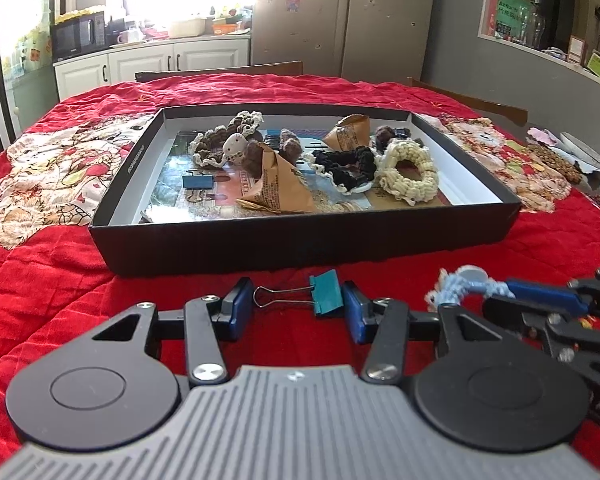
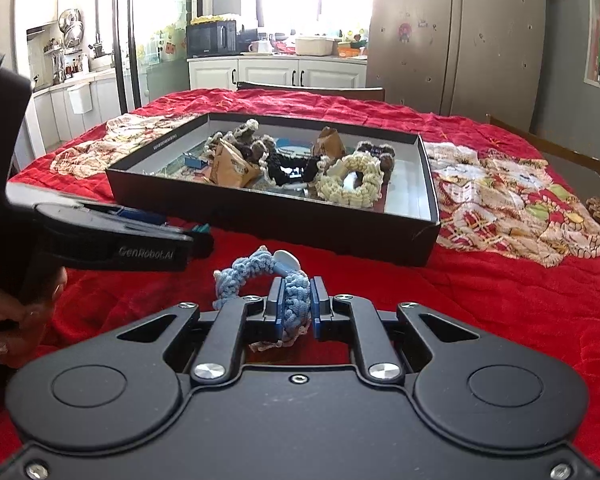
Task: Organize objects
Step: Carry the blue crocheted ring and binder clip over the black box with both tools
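Observation:
A teal binder clip (image 1: 326,296) lies lengthwise between the pads of my left gripper (image 1: 296,304), on the red cloth just before the black box (image 1: 300,240). One pad touches its wire handle, the other its teal body, so the gripper is shut on it. My right gripper (image 2: 295,300) is shut on a light blue crochet scrunchie (image 2: 252,270) with a white button. In the left wrist view, the scrunchie (image 1: 456,290) and right gripper (image 1: 500,296) sit low right. The left gripper (image 2: 196,236) shows side-on in the right wrist view.
The box (image 2: 260,224) holds several crochet scrunchies, brown paper packets (image 1: 276,184) and a blue binder clip (image 1: 198,181). A brown woven item (image 1: 552,162) and other bits lie at the table's right edge. A person's hand (image 2: 20,312) holds the left gripper. Chair backs stand beyond the table.

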{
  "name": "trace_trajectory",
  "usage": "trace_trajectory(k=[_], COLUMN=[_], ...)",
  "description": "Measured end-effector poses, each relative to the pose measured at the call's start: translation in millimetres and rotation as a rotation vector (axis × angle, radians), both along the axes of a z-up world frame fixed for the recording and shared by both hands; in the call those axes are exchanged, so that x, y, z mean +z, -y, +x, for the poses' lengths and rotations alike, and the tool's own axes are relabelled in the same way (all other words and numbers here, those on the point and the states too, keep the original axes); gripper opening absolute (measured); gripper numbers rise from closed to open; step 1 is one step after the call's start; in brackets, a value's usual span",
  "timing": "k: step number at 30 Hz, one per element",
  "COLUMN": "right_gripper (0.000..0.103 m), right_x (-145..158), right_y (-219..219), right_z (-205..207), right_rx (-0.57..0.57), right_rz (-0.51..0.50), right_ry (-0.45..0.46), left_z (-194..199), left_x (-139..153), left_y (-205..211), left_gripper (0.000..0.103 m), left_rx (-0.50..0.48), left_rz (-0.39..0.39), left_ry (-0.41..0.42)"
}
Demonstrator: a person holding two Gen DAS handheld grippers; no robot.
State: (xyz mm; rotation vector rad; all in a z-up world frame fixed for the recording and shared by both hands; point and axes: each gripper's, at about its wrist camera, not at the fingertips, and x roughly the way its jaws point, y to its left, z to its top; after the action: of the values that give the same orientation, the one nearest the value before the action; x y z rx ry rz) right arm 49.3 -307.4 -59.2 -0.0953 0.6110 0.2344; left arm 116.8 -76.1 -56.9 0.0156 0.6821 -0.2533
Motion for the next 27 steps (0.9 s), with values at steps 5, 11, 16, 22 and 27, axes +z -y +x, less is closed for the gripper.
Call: trace_trajectory(k=[5, 11, 16, 22, 27], right_gripper=[0.013, 0.013, 0.013, 0.013, 0.013], right_x=[7.6, 17.2, 26.4, 40.6, 53.6], right_y=[-0.3, -1.7, -1.6, -1.9, -1.6], right_z=[-2.8, -7.5, -10.5, -12.7, -12.0], right_rx=[0.001, 0.006, 0.008, 0.007, 0.004], right_rz=[0.002, -0.001, -0.004, -0.005, -0.012], right_ry=[0.021, 0.049, 0.077, 0.118, 0.157], left_z=[-12.5, -24.7, -29.1, -27.8, -28.9], left_x=[8.6, 22.8, 33.2, 42.9, 53.3], left_y=[-2.1, -3.1, -4.3, -8.9, -11.6], left_gripper=[0.052, 0.052, 0.052, 0.052, 0.052], left_rx=[-0.035, -0.072, -0.085, -0.083, -0.09], left_rz=[-0.011, -0.027, -0.04, -0.052, -0.06], left_ry=[0.017, 0.05, 0.073, 0.093, 0.12])
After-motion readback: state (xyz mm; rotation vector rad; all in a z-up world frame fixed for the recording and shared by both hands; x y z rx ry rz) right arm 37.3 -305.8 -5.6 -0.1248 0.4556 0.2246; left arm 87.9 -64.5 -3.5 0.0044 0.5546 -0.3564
